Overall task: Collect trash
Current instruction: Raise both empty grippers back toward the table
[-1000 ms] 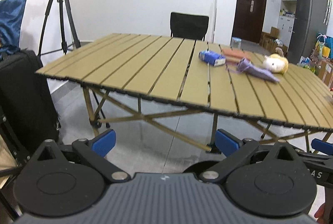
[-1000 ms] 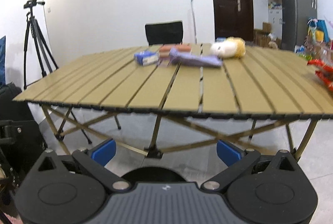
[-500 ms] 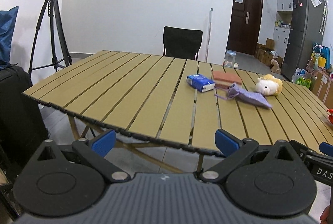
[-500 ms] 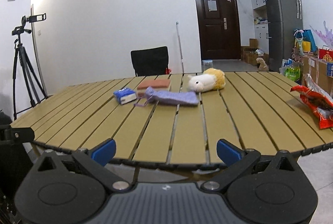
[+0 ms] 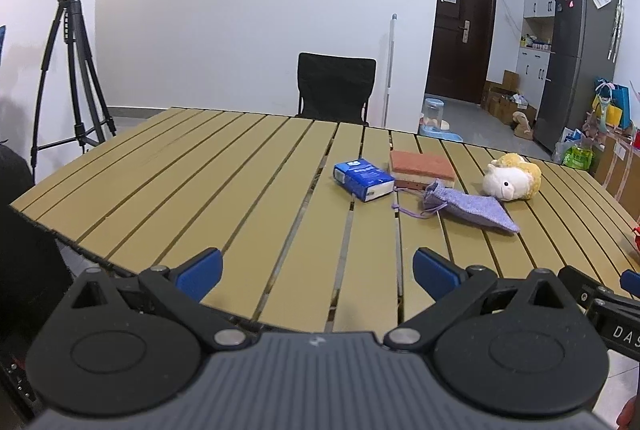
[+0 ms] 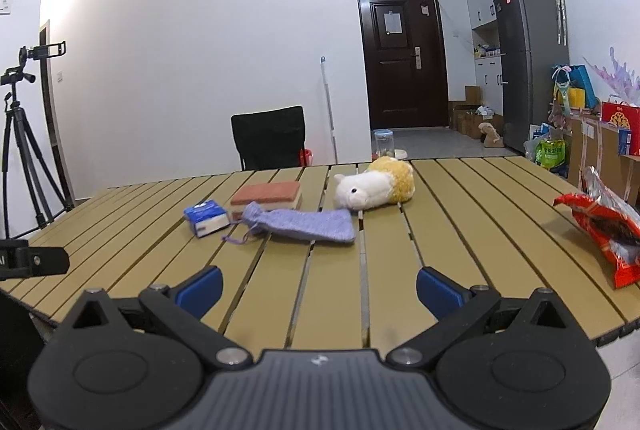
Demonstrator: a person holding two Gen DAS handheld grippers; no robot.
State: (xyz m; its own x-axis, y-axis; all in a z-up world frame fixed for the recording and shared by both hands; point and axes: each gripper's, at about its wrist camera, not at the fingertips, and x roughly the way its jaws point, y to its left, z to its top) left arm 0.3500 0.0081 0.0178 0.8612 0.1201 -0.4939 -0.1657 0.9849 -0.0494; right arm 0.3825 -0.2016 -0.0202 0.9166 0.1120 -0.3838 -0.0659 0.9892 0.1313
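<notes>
Two grippers hang wide open and empty at the near edge of the slatted table [image 6: 472, 230], the left gripper [image 5: 318, 272] and the right gripper [image 6: 318, 288] side by side, neither touching anything. What looks like the trash here is the torn red snack wrapper [image 6: 604, 230], lying near the table's right-hand edge with its open mouth tilted up and its long axis running roughly toward the near edge. From the right gripper it sits forward and off to the right; from the left wrist view only a red sliver [image 5: 636, 236] shows at the far right border. So I'd judge the right hand the nearer one by a clear margin. Left of the wrapper, well apart from it, sit a plush toy [image 6: 376, 188], a purple knitted pouch [image 6: 304, 224], a sponge [image 6: 268, 196] and a blue tissue pack [image 6: 206, 218], clustered mid-table. Reaching the wrapper seems to call for swinging right, away from that cluster.
</notes>
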